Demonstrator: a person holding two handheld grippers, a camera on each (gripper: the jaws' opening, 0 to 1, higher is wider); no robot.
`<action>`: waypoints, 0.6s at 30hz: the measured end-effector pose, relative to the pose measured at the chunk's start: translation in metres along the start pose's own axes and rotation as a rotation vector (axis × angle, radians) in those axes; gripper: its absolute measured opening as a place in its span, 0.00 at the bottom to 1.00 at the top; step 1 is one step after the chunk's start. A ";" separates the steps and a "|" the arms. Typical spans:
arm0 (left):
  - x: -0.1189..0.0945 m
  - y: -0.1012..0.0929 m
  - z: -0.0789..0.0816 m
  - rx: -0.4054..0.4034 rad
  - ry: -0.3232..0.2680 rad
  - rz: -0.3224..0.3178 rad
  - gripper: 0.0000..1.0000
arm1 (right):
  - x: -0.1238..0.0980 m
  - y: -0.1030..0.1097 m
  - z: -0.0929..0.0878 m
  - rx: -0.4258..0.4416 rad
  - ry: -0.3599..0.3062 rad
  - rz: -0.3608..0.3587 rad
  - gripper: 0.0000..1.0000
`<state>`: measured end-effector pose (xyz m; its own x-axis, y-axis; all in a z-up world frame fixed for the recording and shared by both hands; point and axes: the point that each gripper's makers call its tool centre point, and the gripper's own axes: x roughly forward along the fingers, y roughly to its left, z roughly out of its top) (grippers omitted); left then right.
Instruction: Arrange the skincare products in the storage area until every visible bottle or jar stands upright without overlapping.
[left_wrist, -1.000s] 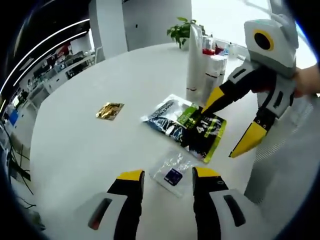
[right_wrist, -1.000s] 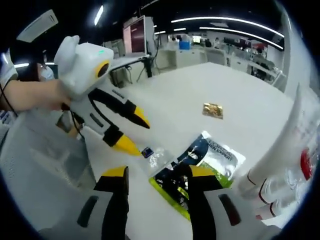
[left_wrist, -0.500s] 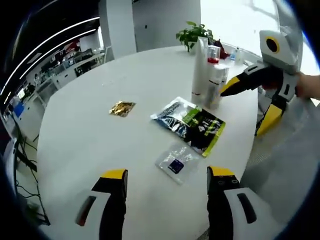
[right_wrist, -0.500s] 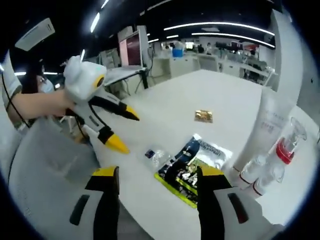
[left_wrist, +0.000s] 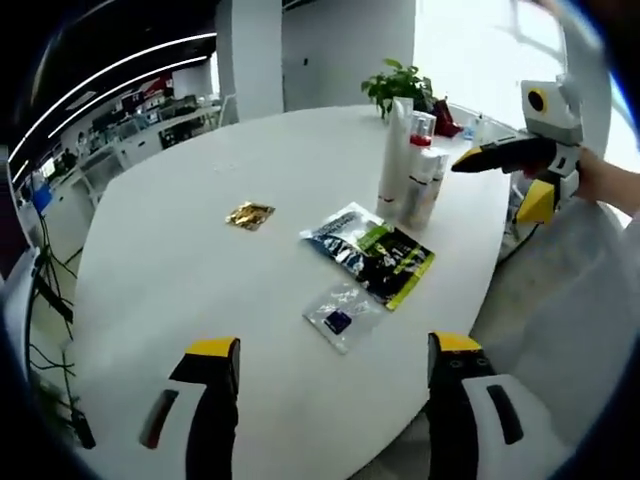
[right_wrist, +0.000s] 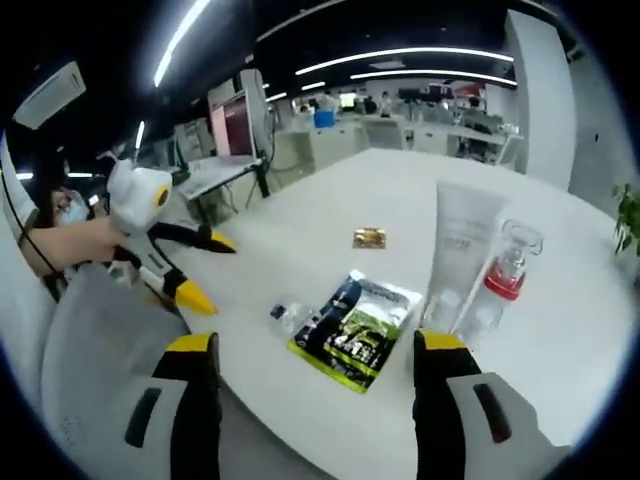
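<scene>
Left gripper (left_wrist: 330, 365): jaws spread wide, nothing between them, hovering over the near edge of the white table (left_wrist: 180, 240). In the right gripper view it comes in from the left (right_wrist: 200, 270), held in a hand (right_wrist: 75, 243), yellow tips apart.
Right gripper (right_wrist: 315, 358): jaws wide apart as well, empty, above the table's near edge. In the left gripper view it sits at the far right (left_wrist: 505, 180), off the table's rim, one dark jaw pointing toward the bottles.
Skincare cluster: all upright at the far right of the table in the left gripper view. The tall white tube (left_wrist: 396, 150) stands on its cap, the clear bottle with the red band (left_wrist: 419, 140) just beside it, small white bottles (left_wrist: 420, 195) tight against their bases.
Same cluster, right gripper view: tube (right_wrist: 462, 250), red-band bottle (right_wrist: 508, 268), small bottles (right_wrist: 470, 312) in front, right of centre. Whether they touch, I cannot tell.
Green and black sachet (left_wrist: 388, 264): lying flat mid-table, overlapping a blue and white sachet (left_wrist: 335, 230).
Clear packet (left_wrist: 342, 315): flat, near side of the sachets, a dark blue square inside.
Gold packet (left_wrist: 250, 215): flat, alone, well left of the sachets.
Potted plant (left_wrist: 400, 85): far edge, behind the bottles.
</scene>
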<state>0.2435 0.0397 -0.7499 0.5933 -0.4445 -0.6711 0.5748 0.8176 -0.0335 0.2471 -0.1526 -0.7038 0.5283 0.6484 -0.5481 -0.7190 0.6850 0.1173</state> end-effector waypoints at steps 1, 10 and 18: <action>-0.002 0.000 0.000 -0.010 -0.008 -0.001 0.80 | -0.004 -0.003 -0.001 0.007 -0.001 -0.010 0.82; -0.022 0.012 -0.004 -0.049 -0.028 0.039 0.84 | -0.024 -0.027 -0.008 0.076 -0.022 -0.088 0.90; -0.033 0.019 -0.012 -0.099 -0.041 0.059 0.87 | -0.036 -0.038 -0.011 0.140 -0.048 -0.129 0.97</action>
<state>0.2280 0.0739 -0.7374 0.6480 -0.4077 -0.6433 0.4811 0.8739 -0.0692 0.2504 -0.2050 -0.6975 0.6359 0.5648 -0.5260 -0.5756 0.8010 0.1643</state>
